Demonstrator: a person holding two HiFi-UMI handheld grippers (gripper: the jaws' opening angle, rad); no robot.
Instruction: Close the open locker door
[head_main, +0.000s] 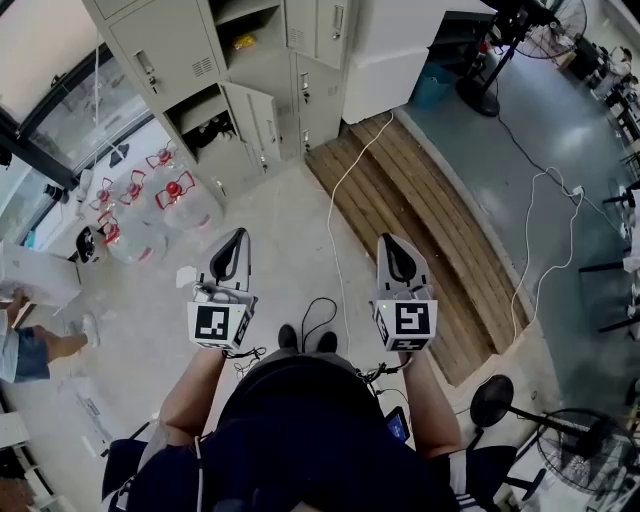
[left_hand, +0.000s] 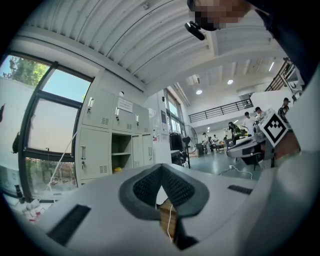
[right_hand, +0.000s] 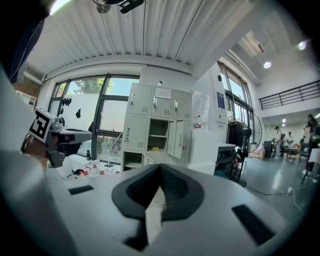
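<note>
Left tongs (head_main: 237, 238), right tongs (head_main: 391, 242) held forward; closed

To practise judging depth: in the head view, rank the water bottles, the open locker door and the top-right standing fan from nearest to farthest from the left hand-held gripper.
1. Water bottles, just ahead to its left.
2. Open locker door, farther ahead, low down.
3. Top-right standing fan, far off to the right.

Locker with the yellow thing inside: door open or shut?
Open. The locker door stands swung out to the right, and the yellow thing inside is in plain sight.
</note>
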